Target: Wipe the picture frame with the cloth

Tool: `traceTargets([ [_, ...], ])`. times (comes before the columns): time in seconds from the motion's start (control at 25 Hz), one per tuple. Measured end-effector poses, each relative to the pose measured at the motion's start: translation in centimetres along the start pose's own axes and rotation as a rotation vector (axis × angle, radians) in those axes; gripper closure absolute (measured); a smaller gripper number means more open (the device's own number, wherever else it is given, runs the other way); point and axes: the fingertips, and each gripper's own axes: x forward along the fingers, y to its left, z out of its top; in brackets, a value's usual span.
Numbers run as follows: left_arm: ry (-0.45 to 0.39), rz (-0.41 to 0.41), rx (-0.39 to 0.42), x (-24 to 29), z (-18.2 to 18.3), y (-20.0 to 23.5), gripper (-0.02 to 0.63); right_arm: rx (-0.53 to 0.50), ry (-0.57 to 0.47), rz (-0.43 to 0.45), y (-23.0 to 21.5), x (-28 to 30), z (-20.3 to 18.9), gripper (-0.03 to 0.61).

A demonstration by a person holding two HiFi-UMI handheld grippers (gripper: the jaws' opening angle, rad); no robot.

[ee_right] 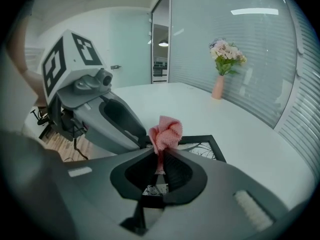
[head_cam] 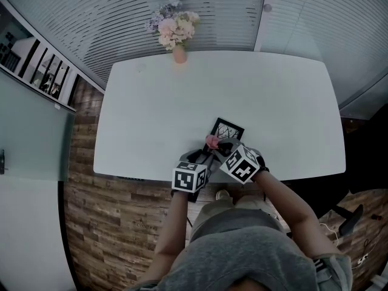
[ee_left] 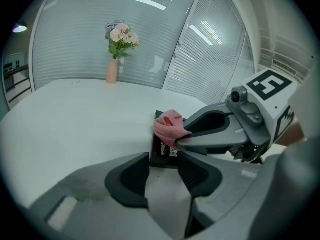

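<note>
A small black picture frame (head_cam: 228, 128) lies flat near the front edge of the white table (head_cam: 151, 102). My right gripper (ee_right: 161, 154) is shut on a bunched pink cloth (ee_right: 166, 132), which sits over the frame's near corner (head_cam: 211, 141). In the right gripper view the frame (ee_right: 202, 146) lies just under and past the jaws. My left gripper (ee_left: 164, 166) stands open with its jaws apart. The frame's near edge (ee_left: 161, 156) lies at its fingertips; I cannot tell whether they touch it. In the left gripper view the right gripper (ee_left: 184, 140) reaches in from the right, holding the cloth (ee_left: 169, 126).
A pink vase of flowers (head_cam: 176, 32) stands at the table's far edge, against the striped glass wall. The table's front edge runs just behind both grippers, with wooden floor (head_cam: 103, 223) below. The person's arms and torso fill the bottom of the head view.
</note>
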Motion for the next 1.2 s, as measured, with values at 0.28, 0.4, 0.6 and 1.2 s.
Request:
traceTargets([
  [0.28, 0.0, 0.001, 0.001, 0.0, -0.1, 0.1, 0.436, -0.016, 0.021, 0.105, 1.2, 0.1, -0.2, 0.541],
  [0.4, 0.0, 0.002, 0.001, 0.0, 0.0, 0.0, 0.436, 0.001, 0.024, 0.133, 1.2, 0.0, -0.3, 0.541],
  [0.6, -0.001, 0.004, 0.002, 0.0, 0.0, 0.0, 0.436, -0.002, 0.015, 0.125, 1.2, -0.1, -0.2, 0.541],
  [1.2, -0.004, 0.007, 0.004, -0.1, 0.0, 0.1, 0.436, 0.027, -0.072, -0.028, -2.5, -2.7, 0.6, 0.54],
])
